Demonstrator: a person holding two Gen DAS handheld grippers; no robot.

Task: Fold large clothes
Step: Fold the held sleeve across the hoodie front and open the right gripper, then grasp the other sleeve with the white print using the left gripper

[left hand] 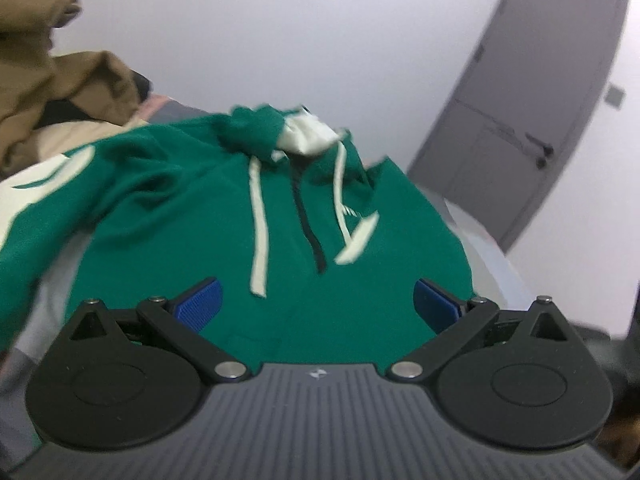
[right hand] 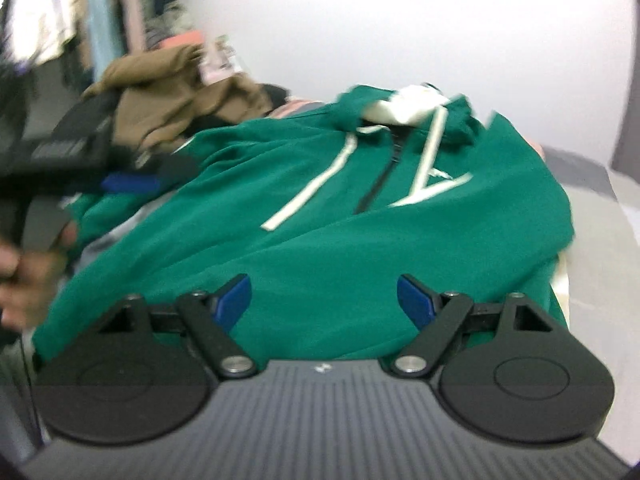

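A green hoodie (left hand: pixel 192 208) with white drawstrings and a white-lined hood lies front-up on the bed, hood at the far end. It also shows in the right wrist view (right hand: pixel 320 232). My left gripper (left hand: pixel 318 304) is open and empty, just above the hoodie's near hem. My right gripper (right hand: pixel 324 300) is open and empty, also over the near hem. In the right wrist view the left gripper (right hand: pixel 120 182) appears at the left edge, held in a hand, beside the hoodie's sleeve.
A pile of brown clothes (left hand: pixel 48 80) lies at the far left of the bed, also in the right wrist view (right hand: pixel 168 92). A grey door (left hand: pixel 540 92) stands at the right. Hanging clothes (right hand: pixel 60 8) are at the far left. The pale bed edge (right hand: pixel 600 240) is right.
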